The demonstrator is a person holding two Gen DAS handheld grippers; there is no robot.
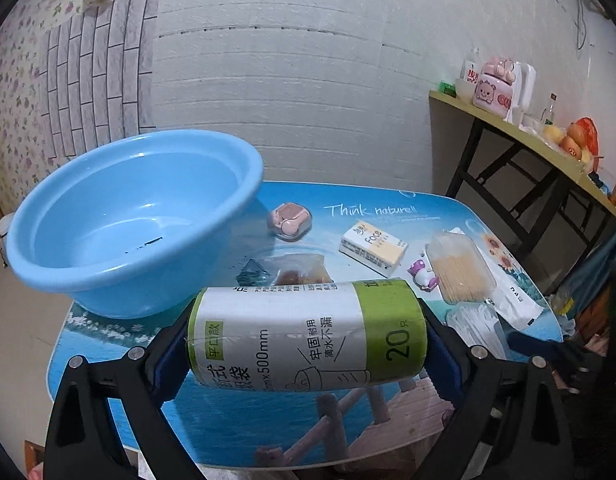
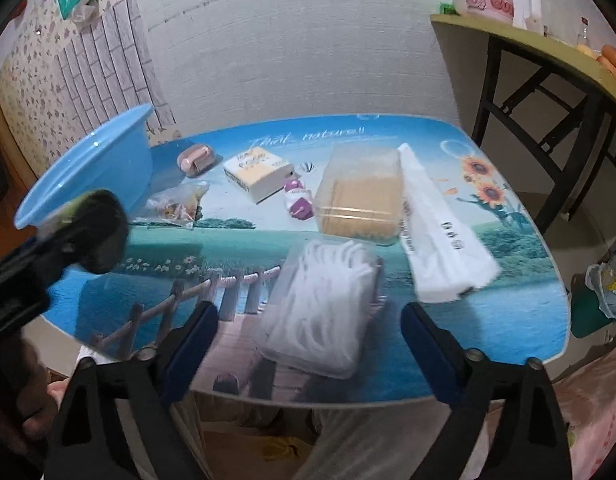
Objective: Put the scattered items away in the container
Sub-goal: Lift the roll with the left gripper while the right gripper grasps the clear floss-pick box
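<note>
each hand-held gripper is black plastic with silver screws and blue finger pads.

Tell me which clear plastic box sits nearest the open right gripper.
The floss-pick box, full of white picks, lies just ahead of the right gripper; the toothpick box sits farther back.

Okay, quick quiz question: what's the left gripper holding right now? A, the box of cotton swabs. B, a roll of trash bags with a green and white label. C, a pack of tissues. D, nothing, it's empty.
B: in the left wrist view the left gripper has its blue-padded fingers clamped on the two ends of the roll of trash bags, held above the table near the blue basin.
</note>
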